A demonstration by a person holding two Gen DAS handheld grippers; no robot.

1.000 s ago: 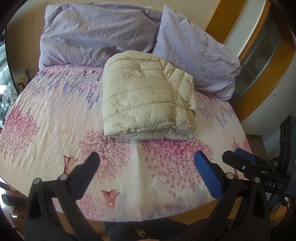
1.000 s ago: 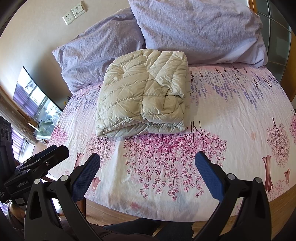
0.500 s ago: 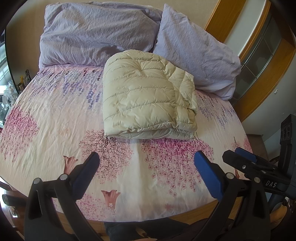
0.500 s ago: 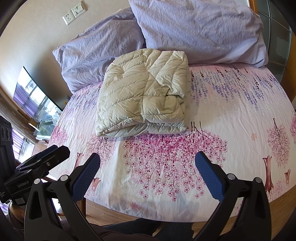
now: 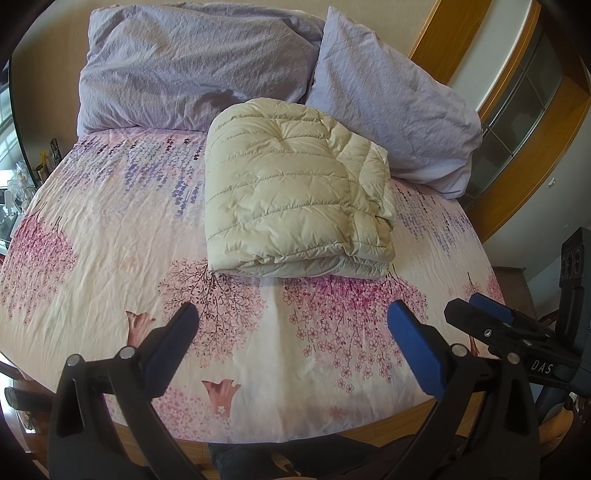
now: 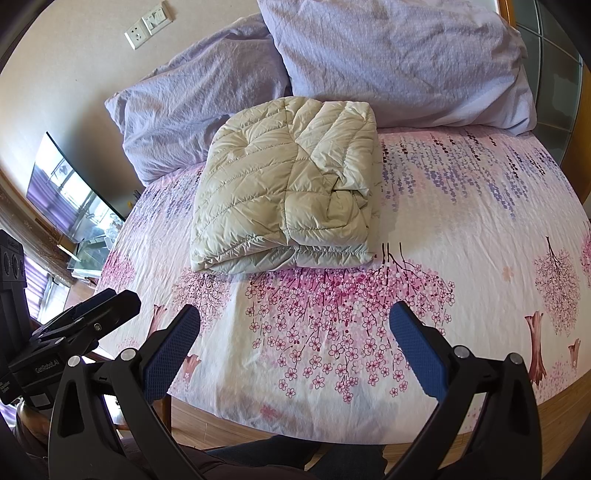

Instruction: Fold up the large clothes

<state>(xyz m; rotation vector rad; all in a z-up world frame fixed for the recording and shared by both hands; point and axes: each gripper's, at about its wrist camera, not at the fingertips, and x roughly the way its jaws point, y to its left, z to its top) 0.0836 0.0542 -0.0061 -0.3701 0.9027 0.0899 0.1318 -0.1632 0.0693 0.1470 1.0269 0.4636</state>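
The cream quilted jacket [image 5: 291,206] [image 6: 288,195] lies folded into a thick, roughly square bundle on the bed [image 5: 110,236] [image 6: 461,236], toward the head end, its far edge touching the two lilac pillows [image 5: 192,66] [image 6: 399,62]. Its layers are stacked, so sleeves, collar and any zip are tucked out of sight; only the rounded folded edge facing the cameras and a puckered corner on its right side show how it is doubled over. The floral sheet around it is lightly creased.

The left tongs [image 5: 291,332] hang over the foot of the bed, well short of the jacket, spread wide with nothing between the blue pads [image 5: 413,347]. The right tongs [image 6: 293,332] are likewise wide apart and holding nothing, near the same edge. Each appears at the margin of the other's view, partly cut off by the frame.

A wall socket [image 6: 147,24] sits above the pillows, and a screen [image 6: 74,195] stands to the left, its contents only reflections.
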